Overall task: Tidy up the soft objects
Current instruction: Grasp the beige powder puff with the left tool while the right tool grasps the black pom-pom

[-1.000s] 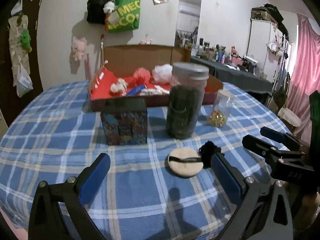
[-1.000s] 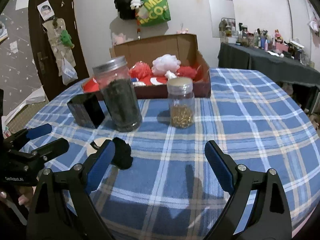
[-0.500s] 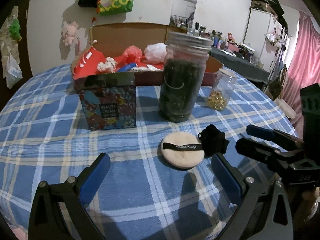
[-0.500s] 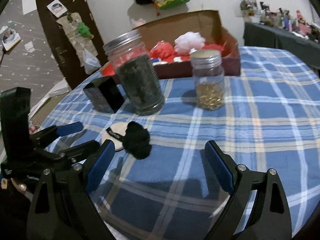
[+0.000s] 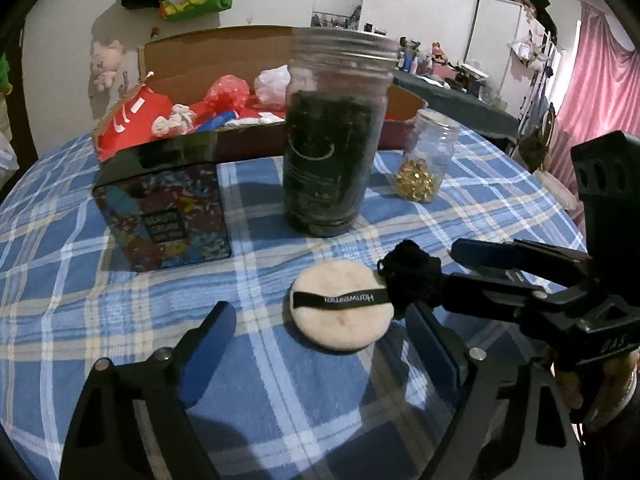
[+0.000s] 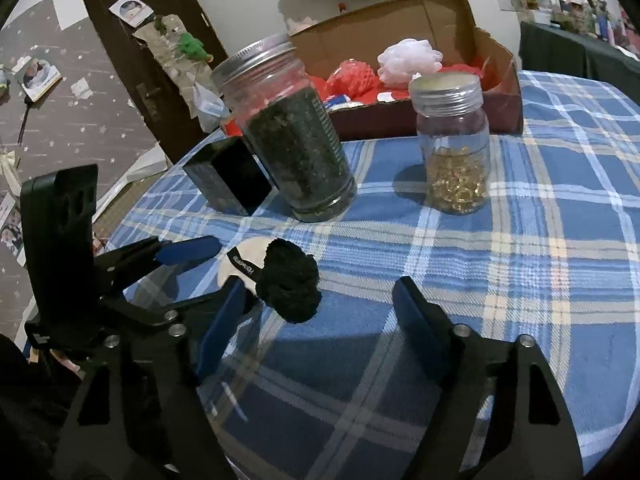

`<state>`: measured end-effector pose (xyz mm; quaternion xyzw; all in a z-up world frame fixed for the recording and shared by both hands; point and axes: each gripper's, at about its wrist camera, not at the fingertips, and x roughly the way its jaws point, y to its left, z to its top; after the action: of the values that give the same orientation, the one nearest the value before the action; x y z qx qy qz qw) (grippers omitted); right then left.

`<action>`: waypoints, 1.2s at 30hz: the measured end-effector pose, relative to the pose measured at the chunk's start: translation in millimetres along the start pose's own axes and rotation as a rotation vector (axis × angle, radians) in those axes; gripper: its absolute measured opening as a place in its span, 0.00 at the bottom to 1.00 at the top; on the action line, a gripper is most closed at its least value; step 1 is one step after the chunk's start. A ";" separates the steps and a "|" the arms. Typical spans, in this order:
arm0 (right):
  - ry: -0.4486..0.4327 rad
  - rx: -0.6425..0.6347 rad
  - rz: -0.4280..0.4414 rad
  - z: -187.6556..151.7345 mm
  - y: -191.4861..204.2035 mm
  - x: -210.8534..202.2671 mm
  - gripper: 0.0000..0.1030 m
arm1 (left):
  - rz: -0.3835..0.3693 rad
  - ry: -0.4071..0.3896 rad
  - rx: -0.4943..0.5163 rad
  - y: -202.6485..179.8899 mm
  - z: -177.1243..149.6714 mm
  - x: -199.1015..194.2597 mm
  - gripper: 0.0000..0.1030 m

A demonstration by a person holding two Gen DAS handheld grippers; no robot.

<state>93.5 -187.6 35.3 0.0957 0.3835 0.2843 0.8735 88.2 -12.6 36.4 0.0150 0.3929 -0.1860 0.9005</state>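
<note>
Round cream powder puff with black strap (image 5: 340,306) flat on blue plaid tablecloth (image 5: 120,320), touching fluffy black scrunchie (image 6: 288,284), left gripper (image 5: 320,344) jaws just narrowing, unclamped, flanking puff, right gripper (image 6: 316,324) jaws likewise closing, nothing gripped, scrunchie just ahead.

Tall jar (image 5: 334,148) standing mid-table. Left of it, printed box (image 5: 160,208); right, small jar (image 5: 426,156); behind, cardboard box (image 5: 224,46). In front, powder puff (image 5: 340,306) touching pompom (image 5: 412,272).

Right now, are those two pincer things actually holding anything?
No. The left hand-held gripper stands open around the powder puff, the right hand-held gripper open by the black scrunchie. Both have just been closing.
</note>
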 end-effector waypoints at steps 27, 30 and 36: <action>-0.044 -0.010 0.024 2.0 14.5 -16.4 0.23 | -0.068 -0.060 0.015 1.3 6.3 -19.7 0.48; -0.044 -0.004 0.027 2.0 13.5 -16.8 0.23 | -0.068 -0.062 0.016 1.4 6.8 -20.7 0.48; -0.043 0.006 0.024 2.1 10.8 -17.6 0.23 | -0.068 -0.060 0.010 3.0 6.8 -20.2 0.48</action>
<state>80.9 -188.7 51.7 0.1089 0.3644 0.2914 0.8777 81.4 -4.4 55.2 0.0005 0.3652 -0.2188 0.9049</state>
